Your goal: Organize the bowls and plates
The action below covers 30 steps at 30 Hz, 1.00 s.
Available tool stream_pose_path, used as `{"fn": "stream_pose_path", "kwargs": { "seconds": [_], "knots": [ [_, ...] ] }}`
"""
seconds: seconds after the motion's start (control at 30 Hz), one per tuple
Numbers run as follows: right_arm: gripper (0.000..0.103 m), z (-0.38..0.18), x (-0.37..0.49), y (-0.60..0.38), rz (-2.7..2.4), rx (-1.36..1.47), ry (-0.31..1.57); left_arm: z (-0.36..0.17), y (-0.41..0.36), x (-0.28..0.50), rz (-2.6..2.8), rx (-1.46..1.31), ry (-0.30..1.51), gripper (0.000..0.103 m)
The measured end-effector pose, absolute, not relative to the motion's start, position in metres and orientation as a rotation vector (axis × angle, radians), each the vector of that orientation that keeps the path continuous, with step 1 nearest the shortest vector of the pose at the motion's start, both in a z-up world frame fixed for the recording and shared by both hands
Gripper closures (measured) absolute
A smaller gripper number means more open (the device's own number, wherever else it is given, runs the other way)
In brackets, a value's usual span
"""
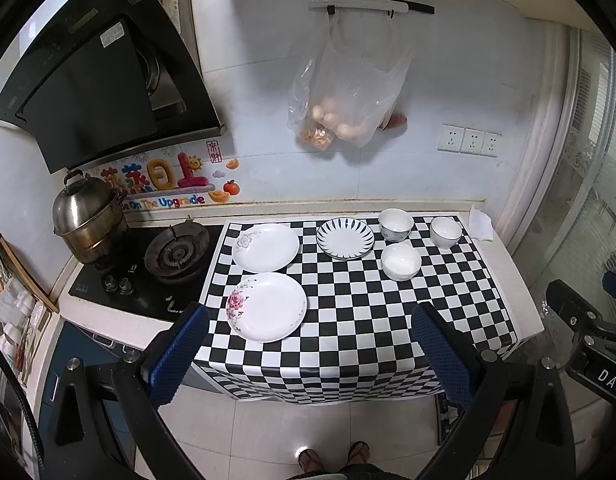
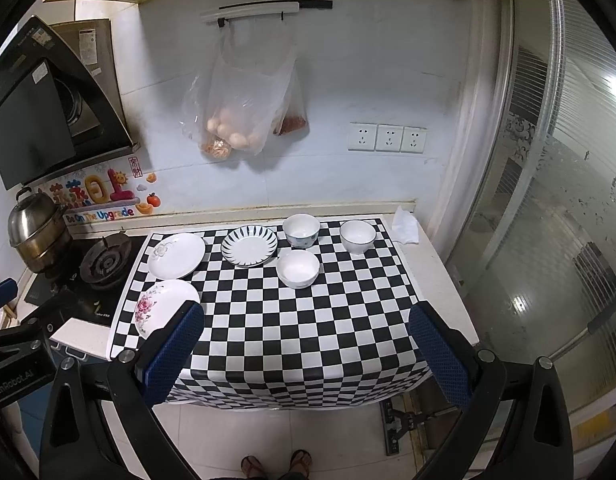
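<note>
On the checkered cloth lie three plates: a white one with a pink rose nearest, a white one with a grey flower behind it, and a blue-striped one. To their right stand three bowls: a patterned bowl, a plain white bowl and a dark-rimmed bowl. The same dishes show in the right wrist view, rose plate partly behind a finger, plain bowl. My left gripper and right gripper hover open before the counter's front edge, holding nothing.
A gas hob with a steel steamer pot sits left of the cloth. A range hood hangs above it. Plastic bags hang on the wall. A crumpled tissue lies at the counter's right end. The person's sandalled feet stand below.
</note>
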State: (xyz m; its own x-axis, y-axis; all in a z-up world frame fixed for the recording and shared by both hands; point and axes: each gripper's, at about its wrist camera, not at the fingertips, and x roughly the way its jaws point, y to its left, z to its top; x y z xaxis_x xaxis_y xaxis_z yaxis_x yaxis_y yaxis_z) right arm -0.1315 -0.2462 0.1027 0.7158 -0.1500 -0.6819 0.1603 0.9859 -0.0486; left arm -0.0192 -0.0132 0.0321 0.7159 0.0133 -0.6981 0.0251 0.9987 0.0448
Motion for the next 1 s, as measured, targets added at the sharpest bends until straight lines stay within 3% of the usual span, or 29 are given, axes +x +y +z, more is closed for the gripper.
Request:
{"fn": "stream_pose_path", "kwargs": {
  "seconds": [1.0],
  "knots": [
    [0.0,0.1078,-0.1359,-0.2512,-0.165,0.025,0.751,0.0375,-0.0191,-0.0214,0.0,0.058,0.77,0.0]
  ]
}}
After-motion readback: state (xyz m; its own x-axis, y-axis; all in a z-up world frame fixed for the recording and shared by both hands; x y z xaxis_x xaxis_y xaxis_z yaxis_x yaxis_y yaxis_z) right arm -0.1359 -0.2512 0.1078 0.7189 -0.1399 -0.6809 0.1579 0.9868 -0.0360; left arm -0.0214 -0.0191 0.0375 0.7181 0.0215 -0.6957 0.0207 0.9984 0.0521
